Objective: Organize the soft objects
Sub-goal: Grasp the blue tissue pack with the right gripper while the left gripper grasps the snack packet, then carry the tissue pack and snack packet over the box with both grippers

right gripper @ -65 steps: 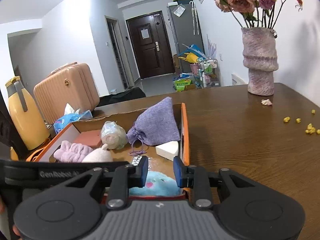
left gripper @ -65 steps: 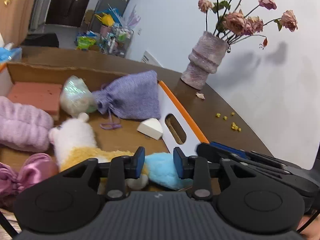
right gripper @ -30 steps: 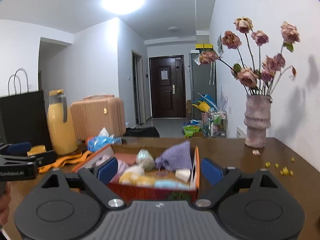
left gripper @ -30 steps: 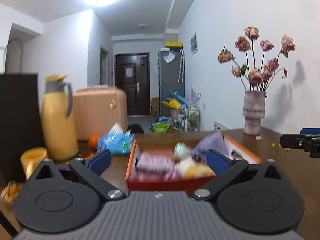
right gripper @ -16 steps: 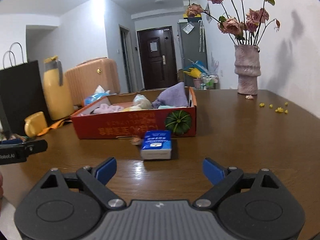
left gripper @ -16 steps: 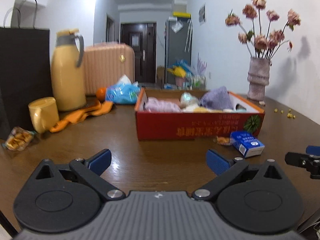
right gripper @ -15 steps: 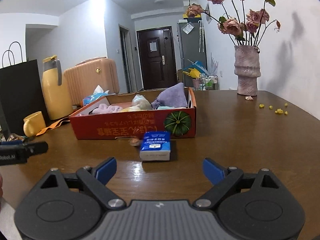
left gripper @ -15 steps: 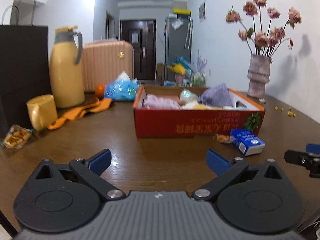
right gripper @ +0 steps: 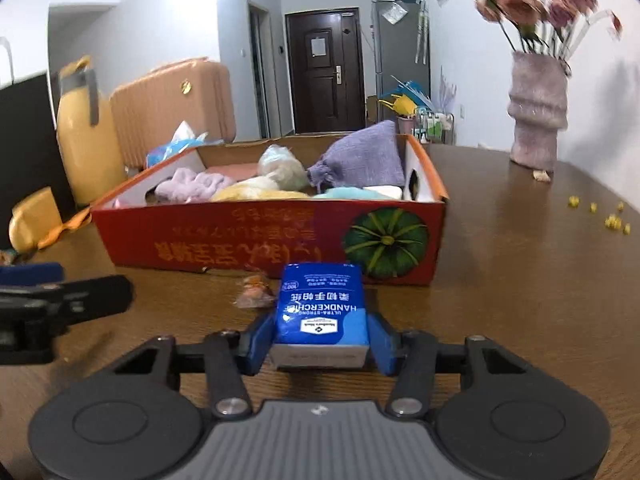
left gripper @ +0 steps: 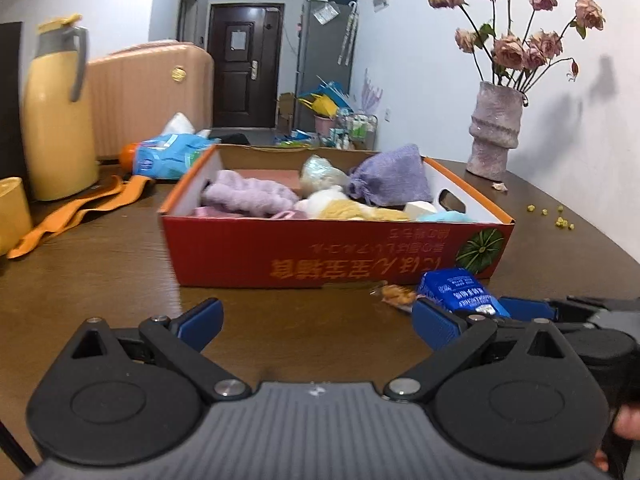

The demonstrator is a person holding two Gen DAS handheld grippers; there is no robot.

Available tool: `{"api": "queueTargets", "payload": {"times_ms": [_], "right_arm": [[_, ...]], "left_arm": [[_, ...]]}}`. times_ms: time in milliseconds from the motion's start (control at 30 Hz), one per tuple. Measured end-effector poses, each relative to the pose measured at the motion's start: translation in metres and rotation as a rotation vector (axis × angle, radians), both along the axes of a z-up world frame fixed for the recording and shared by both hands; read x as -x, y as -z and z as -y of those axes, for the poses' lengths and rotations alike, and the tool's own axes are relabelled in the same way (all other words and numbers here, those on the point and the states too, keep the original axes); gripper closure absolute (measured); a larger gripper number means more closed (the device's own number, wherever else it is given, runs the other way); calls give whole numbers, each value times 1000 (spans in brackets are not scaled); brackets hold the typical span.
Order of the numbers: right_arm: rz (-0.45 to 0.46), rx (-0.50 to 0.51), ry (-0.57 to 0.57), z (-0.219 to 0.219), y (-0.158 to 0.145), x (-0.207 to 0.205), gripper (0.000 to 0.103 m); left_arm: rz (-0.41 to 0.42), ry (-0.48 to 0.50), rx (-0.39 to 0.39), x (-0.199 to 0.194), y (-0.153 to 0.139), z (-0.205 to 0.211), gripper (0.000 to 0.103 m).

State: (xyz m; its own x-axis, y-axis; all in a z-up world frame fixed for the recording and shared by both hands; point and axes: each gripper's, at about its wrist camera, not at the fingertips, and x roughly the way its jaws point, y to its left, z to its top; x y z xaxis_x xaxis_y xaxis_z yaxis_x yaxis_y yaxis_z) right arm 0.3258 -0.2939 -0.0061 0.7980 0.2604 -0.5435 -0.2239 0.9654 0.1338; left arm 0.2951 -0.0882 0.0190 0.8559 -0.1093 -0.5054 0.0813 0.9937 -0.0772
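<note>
Both grippers now sit lower and closer to the bench than half a second back; the red cardboard box with the pumpkin print (right gripper: 272, 236) fills more of each view. Right gripper (right gripper: 322, 346) stood spread wide then, with the blue plastic-wrapped handkerchief tissue pack (right gripper: 322, 308) lying apart ahead of it. Its jaws have just been closing, and now we see the pack between the blue pads, both pads against its sides: a pinch on the near end. Left gripper (left gripper: 316, 320) is spread wide as before, holding nothing, low over the brown wooden bench (left gripper: 100, 264).

Pack lies on the bench just in front of the box's near wall, not yet inside. Box already holds a purple cloth drawstring pouch (right gripper: 362, 160), a lilac fluffy towel roll (right gripper: 192, 184) and other soft items.

Risks, as we judge them:
- Grip takes only the near end; the slick wrapper may let the pack droop or slide out on the lift.
- Soft pack may buckle if squeezed harder.
- Box wall stands right ahead; too low a carry would knock the pack against it or shove the box.
- A small orange crumpled wrapper (right gripper: 256, 292) lies just beside the pack and could get dragged along.
</note>
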Motion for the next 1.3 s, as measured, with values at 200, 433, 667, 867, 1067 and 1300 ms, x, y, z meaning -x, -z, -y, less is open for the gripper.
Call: {"api": "queueTargets", "payload": {"times_ms": [200, 433, 667, 867, 1067, 1300], "right_arm": [[1, 30, 42, 28, -1, 11, 48], [7, 39, 54, 38, -2, 3, 42], [3, 49, 39, 31, 1, -16, 43], [-25, 51, 31, 26, 4, -17, 52], [-38, 4, -8, 26, 2, 23, 52], [-16, -46, -52, 22, -12, 50, 53]], "left_arm": [[-90, 63, 71, -47, 12, 28, 24], [-136, 97, 17, -78, 31, 58, 72], [-120, 146, -48, -48, 32, 54, 86], [-97, 132, -28, -8, 17, 33, 86], [-80, 75, -18, 21, 4, 12, 86], [-76, 90, 29, 26, -6, 8, 86]]}}
